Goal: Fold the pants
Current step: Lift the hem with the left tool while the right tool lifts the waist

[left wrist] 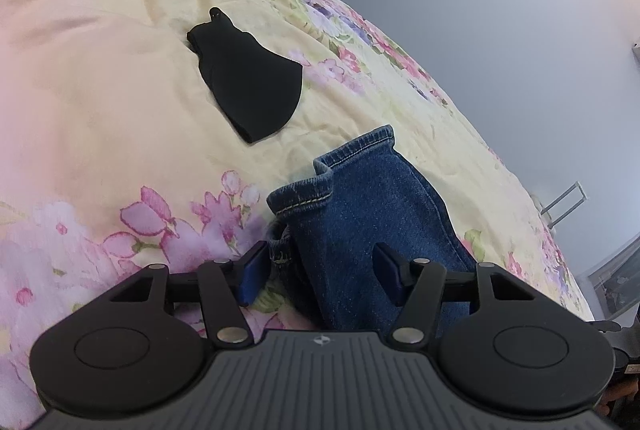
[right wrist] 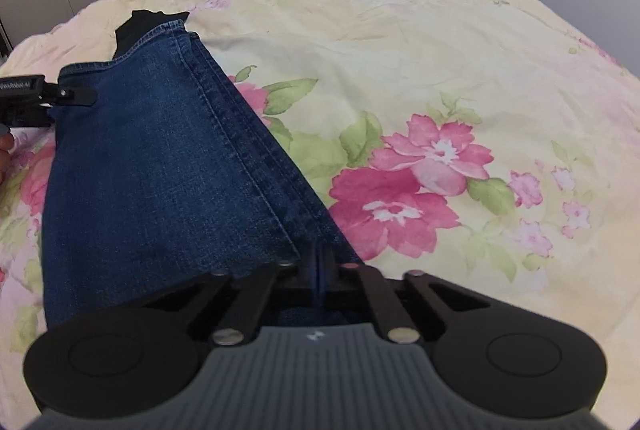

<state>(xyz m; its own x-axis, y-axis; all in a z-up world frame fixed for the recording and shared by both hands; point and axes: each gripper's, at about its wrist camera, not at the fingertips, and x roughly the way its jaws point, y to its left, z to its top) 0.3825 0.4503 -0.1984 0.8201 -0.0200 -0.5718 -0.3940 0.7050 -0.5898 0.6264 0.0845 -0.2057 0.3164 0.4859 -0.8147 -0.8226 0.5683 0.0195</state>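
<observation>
Covering nearly everything was a pale yellow quilt printed with pink flowers, and on it we saw the dark blue denim pants lying flat, legs stacked. Beyond their hems lay a folded black cloth garment. Our right gripper had its jaws pinched tight on the denim's edge. Our left gripper stood wide, blue pads either side of the pants, gripping nothing.

Left wrist view looks close along the bed toward its far edge. Right wrist view faces the far end; both share the jeans.
</observation>
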